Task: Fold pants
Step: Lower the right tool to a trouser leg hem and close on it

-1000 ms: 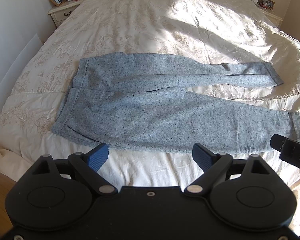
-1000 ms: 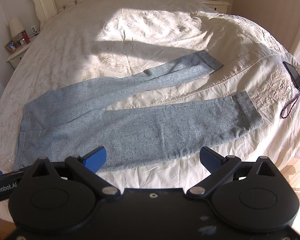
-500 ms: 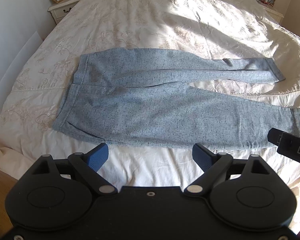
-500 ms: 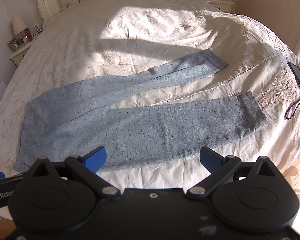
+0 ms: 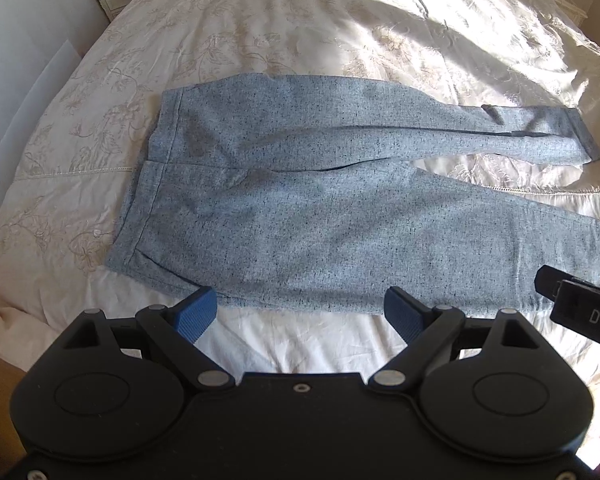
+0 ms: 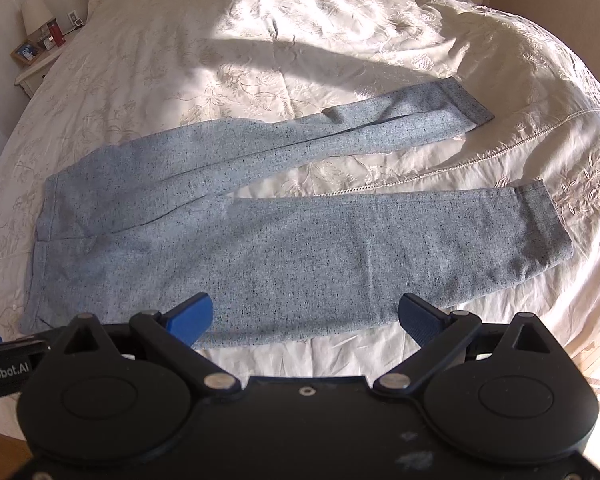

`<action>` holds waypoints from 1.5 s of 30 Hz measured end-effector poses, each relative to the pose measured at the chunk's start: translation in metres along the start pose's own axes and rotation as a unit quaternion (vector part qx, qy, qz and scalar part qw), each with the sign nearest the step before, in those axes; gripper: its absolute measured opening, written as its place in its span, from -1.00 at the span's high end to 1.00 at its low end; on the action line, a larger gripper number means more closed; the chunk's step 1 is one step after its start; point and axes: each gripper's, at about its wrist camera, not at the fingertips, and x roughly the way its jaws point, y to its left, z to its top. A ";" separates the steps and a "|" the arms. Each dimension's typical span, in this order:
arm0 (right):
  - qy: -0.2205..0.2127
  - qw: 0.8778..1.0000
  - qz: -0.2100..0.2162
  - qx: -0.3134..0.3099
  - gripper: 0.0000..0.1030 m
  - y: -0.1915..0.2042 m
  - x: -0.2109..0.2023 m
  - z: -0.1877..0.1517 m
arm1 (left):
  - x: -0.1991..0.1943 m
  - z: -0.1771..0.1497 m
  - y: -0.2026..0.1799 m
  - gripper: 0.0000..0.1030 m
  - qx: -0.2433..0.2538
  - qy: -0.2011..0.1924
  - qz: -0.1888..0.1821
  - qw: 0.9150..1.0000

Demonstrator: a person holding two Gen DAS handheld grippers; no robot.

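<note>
The left gripper (image 5: 296, 312) hangs wide open and empty near the waist of the pants (image 5: 300, 216), which lie flat on the bed (image 5: 260, 32) with legs spread. The right gripper (image 6: 306, 318) is also wide open and empty. The cloth looks soft and light; I would pinch the near leg's edge.

Bed (image 5: 260, 20) with cream embroidered bedspread (image 6: 180, 80); grey-blue pants (image 5: 300, 208) lie flat on it, legs spread apart.
</note>
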 end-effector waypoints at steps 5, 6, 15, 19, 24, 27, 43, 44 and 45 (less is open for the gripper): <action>0.004 1.000 -0.007 0.025 -1.00 0.000 0.031 0.038 | 0.024 0.049 0.011 -0.58 0.004 -0.005 -0.021 1.000; 0.009 0.999 -0.005 0.032 -0.99 -0.003 0.039 0.047 | 0.031 0.059 0.014 -0.52 0.002 -0.005 -0.027 1.000; -0.020 0.996 -0.051 0.072 -0.86 -0.039 0.090 0.129 | 0.089 0.143 0.032 -0.33 0.003 -0.038 -0.031 0.999; -0.002 0.995 -0.061 0.081 0.29 -0.067 0.125 0.173 | 0.110 0.171 0.032 -0.33 -0.003 -0.037 -0.028 0.999; -0.006 0.989 -0.084 0.118 0.06 -0.116 0.179 0.238 | 0.130 0.190 0.024 -0.33 -0.008 -0.034 -0.021 0.999; 0.000 0.983 -0.100 0.155 -0.03 -0.150 0.218 0.276 | 0.140 0.199 0.020 -0.33 -0.019 -0.029 -0.014 0.999; 0.092 0.953 -0.198 0.208 -0.43 -0.232 0.379 0.365 | 0.166 0.197 0.013 -0.33 -0.045 0.008 0.047 0.998; 0.106 0.953 -0.194 0.209 -0.31 -0.235 0.382 0.361 | 0.166 0.199 0.012 -0.33 -0.043 0.006 0.049 0.998; 0.119 0.951 -0.187 0.214 -0.21 -0.239 0.384 0.355 | 0.166 0.201 0.011 -0.34 -0.041 0.004 0.049 0.998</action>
